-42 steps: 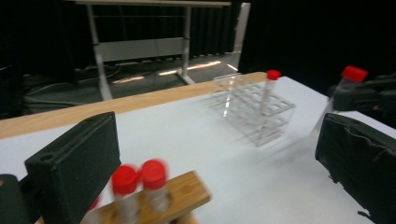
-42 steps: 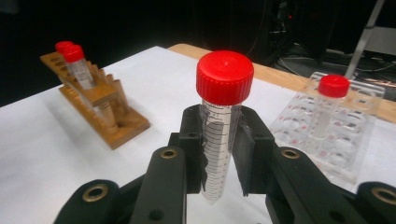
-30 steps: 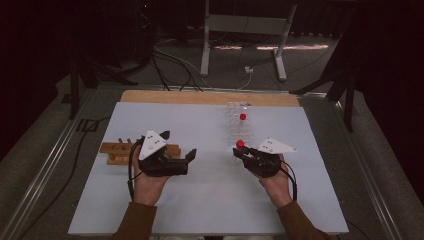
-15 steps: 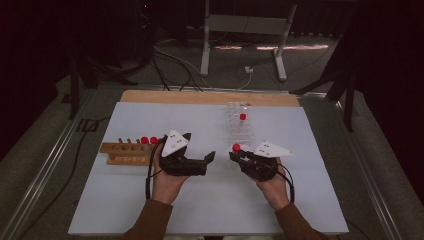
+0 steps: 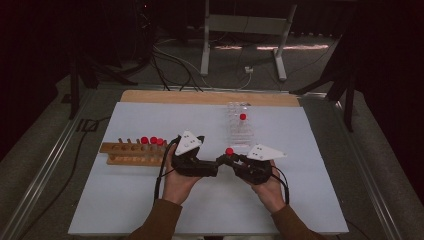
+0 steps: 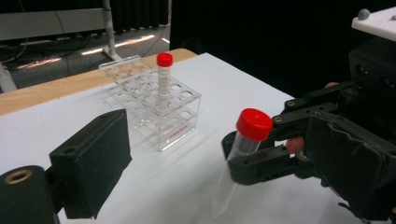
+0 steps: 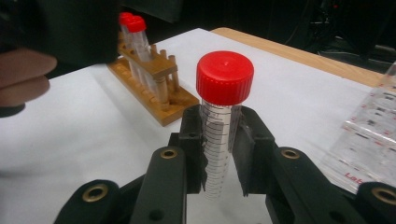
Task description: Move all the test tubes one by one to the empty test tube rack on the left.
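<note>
My right gripper (image 5: 233, 160) is shut on a clear tube with a red cap (image 7: 224, 77) and holds it upright just above the table. That tube (image 6: 252, 125) stands ahead of my left gripper (image 6: 219, 163), in line with the gap between its wide jaws; neither pad touches it. The left jaws have just been closing a little and remain open. From above, the left gripper (image 5: 214, 167) sits tip to tip with the right one. A clear plastic rack (image 5: 240, 131) holds one red-capped tube (image 5: 242, 116). A wooden rack (image 5: 127, 154) at the left carries three red-capped tubes (image 5: 152, 141).
The white table sheet (image 5: 310, 200) ends at a wooden strip (image 5: 165, 96) along the far edge. Cables and metal stand legs (image 5: 205, 45) lie on the floor beyond. Bare sheet lies to the right of the hands and in front of them.
My left gripper has moved right, from the wooden rack to a spot facing the right gripper and its tube. The right gripper has stayed where it was, still holding the tube.
</note>
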